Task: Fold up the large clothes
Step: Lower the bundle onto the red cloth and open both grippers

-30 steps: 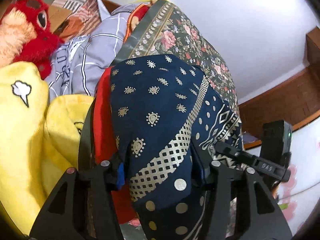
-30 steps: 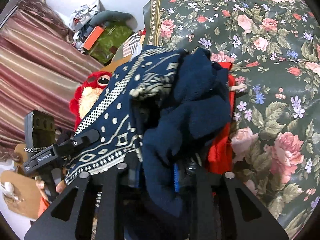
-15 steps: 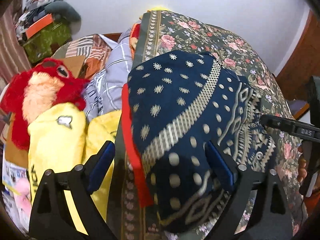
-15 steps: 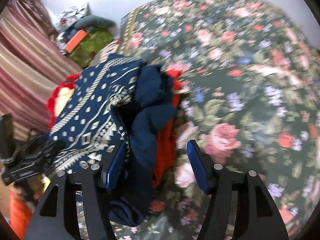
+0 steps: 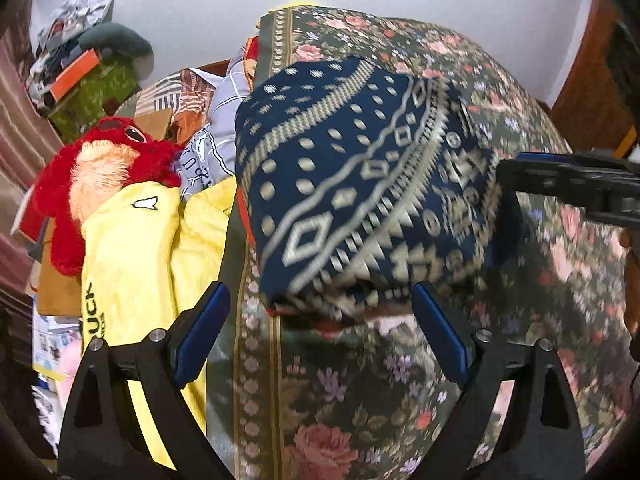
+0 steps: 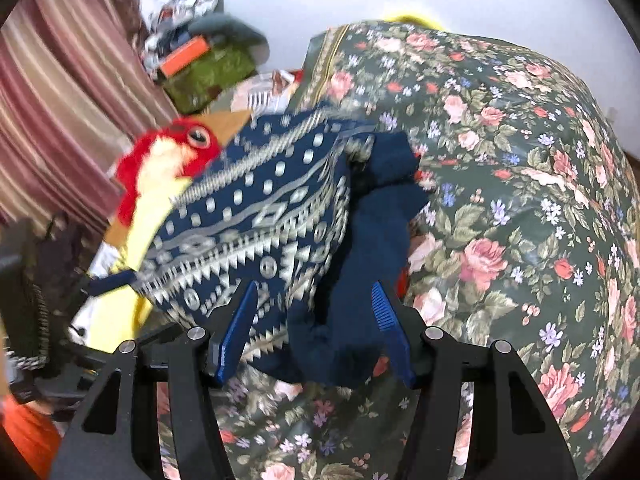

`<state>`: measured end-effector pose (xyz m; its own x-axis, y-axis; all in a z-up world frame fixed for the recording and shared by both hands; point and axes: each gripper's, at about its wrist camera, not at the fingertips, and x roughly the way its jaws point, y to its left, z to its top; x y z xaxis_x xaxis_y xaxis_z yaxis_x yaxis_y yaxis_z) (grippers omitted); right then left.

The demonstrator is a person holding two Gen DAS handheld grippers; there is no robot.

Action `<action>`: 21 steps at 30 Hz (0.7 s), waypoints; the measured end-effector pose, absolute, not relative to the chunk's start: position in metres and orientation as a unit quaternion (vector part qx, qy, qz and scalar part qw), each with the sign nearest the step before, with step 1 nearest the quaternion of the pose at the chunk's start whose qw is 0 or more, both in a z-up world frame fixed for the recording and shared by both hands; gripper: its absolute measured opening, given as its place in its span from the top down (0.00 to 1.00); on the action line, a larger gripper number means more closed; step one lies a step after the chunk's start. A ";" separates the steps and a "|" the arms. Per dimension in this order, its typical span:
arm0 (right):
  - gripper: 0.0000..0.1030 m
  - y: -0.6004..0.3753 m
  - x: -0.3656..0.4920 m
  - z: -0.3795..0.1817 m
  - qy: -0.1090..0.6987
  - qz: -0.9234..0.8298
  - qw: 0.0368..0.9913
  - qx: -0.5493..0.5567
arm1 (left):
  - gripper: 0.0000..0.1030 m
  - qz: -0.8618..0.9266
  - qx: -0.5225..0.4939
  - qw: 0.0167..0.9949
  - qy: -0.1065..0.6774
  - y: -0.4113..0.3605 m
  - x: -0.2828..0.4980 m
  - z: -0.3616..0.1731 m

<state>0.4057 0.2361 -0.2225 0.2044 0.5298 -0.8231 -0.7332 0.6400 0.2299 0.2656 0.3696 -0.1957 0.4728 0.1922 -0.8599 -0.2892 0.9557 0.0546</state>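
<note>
Navy patterned garment [image 5: 360, 196] lay bundled on the floral bedspread [image 5: 540, 300], released since a second earlier: left gripper [image 5: 320, 332] jaws wide open just short of it, right gripper [image 6: 316, 332] jaws apart astride its loose plain-blue end, suggesting this fold was set down.

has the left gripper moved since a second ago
Yes. The left gripper has backed away toward the bedspread's near edge; the folded navy cloth, earlier between its fingers, now lies free beyond them.

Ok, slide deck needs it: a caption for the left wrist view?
Open left gripper facing a folded navy patterned garment lying on a floral bedspread, a yellow garment alongside.
</note>
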 end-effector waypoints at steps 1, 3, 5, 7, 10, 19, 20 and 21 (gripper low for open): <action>0.46 0.235 0.406 -0.228 0.484 0.404 0.768 -0.113 | 0.10 0.140 -0.047 0.858 0.493 0.366 0.261 -0.196; 0.46 0.225 0.411 -0.240 0.496 0.386 0.768 -0.120 | 0.10 0.143 -0.047 0.859 0.490 0.362 0.252 -0.195; 0.46 0.205 0.421 -0.248 0.511 0.374 0.767 -0.102 | 0.10 0.149 -0.049 0.859 0.487 0.359 0.243 -0.193; 0.45 0.184 0.426 -0.247 0.523 0.354 0.771 -0.083 | 0.10 0.162 -0.054 0.862 0.477 0.355 0.229 -0.188; 0.45 0.151 0.423 -0.231 0.517 0.331 0.784 -0.086 | 0.10 0.167 -0.069 0.867 0.465 0.349 0.212 -0.177; 0.45 0.098 0.335 -0.115 0.380 0.407 0.827 -0.078 | 0.10 0.163 -0.068 0.917 0.358 0.299 0.162 -0.094; 0.45 0.092 0.320 -0.098 0.356 0.417 0.833 -0.073 | 0.10 0.160 -0.068 0.924 0.341 0.292 0.157 -0.082; 0.45 0.089 0.309 -0.086 0.338 0.424 0.837 -0.070 | 0.10 0.161 -0.065 0.930 0.323 0.287 0.151 -0.069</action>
